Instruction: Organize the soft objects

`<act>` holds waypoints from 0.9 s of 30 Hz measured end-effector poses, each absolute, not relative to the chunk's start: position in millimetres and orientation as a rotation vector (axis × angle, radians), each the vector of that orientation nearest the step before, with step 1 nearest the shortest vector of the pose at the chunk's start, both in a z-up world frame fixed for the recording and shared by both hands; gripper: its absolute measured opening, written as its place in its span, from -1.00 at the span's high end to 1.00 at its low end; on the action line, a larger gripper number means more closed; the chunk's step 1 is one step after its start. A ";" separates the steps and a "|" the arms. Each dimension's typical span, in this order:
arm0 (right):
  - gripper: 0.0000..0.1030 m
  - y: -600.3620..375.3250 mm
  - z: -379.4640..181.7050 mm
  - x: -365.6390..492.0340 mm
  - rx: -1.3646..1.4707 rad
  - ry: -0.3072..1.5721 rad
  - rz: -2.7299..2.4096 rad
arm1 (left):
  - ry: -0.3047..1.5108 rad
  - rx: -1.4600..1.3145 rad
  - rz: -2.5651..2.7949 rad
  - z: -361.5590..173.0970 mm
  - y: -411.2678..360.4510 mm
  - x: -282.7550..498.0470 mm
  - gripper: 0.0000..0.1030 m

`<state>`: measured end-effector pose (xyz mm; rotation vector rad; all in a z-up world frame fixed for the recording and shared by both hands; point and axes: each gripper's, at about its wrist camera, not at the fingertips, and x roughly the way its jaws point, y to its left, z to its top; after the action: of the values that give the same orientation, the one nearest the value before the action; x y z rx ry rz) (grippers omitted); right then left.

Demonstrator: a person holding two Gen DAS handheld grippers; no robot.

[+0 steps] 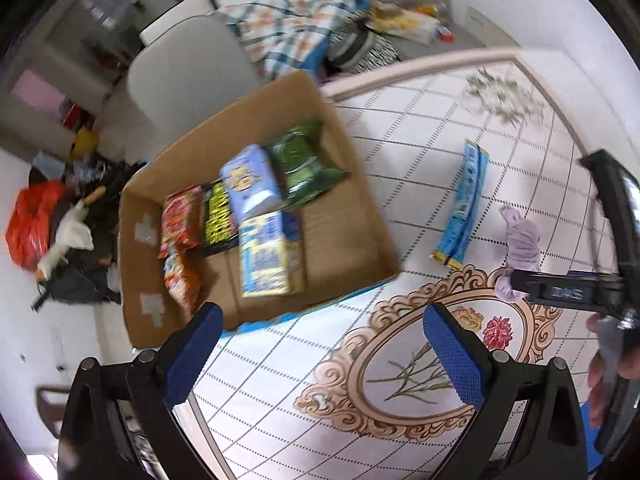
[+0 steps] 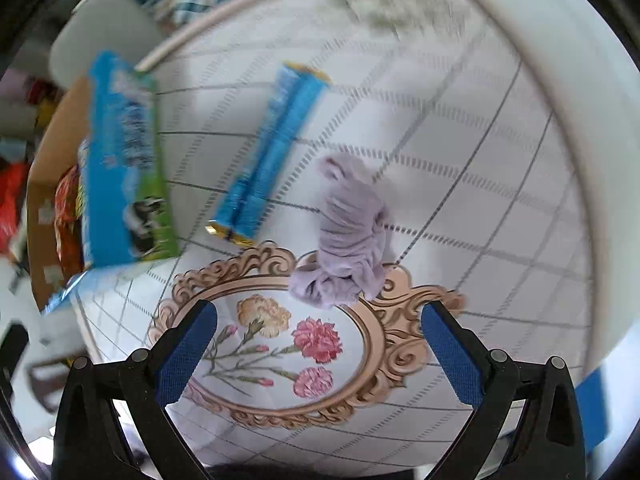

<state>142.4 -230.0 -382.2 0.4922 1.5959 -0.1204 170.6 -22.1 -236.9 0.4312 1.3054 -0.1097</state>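
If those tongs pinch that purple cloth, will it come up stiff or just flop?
Probably flop: the purple cloth lies crumpled in soft folds on the table, so its ends should droop. It looks thin, so likely light. It may bunch between the right tongs' pads rather than slip; the jaws now stand open, just short of it.

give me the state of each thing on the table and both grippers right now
cardboard box: open-topped, snack packets and cartons inside
blue packet: lying flat on the table, outside the box
purple cloth: crumpled on the table, not held
left gripper: open, empty
right gripper: open, empty, just short of the cloth
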 end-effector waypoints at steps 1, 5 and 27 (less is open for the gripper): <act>-1.00 -232.2 -393.3 143.8 0.505 1.617 -0.130 | 1.310 0.453 -0.110 -241.7 -31.8 173.0 -0.99; -0.74 -245.4 -437.1 146.0 0.594 1.700 -0.132 | 1.333 0.512 -0.125 -259.5 -66.7 185.0 -0.99; -0.07 -386.1 -407.1 159.6 0.455 1.705 -0.187 | 1.688 0.414 -0.296 -396.5 -181.0 266.0 -0.21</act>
<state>159.6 -386.1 -407.1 0.4553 1.7053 -0.1870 266.0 -181.0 -396.5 0.4143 1.6877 -0.2964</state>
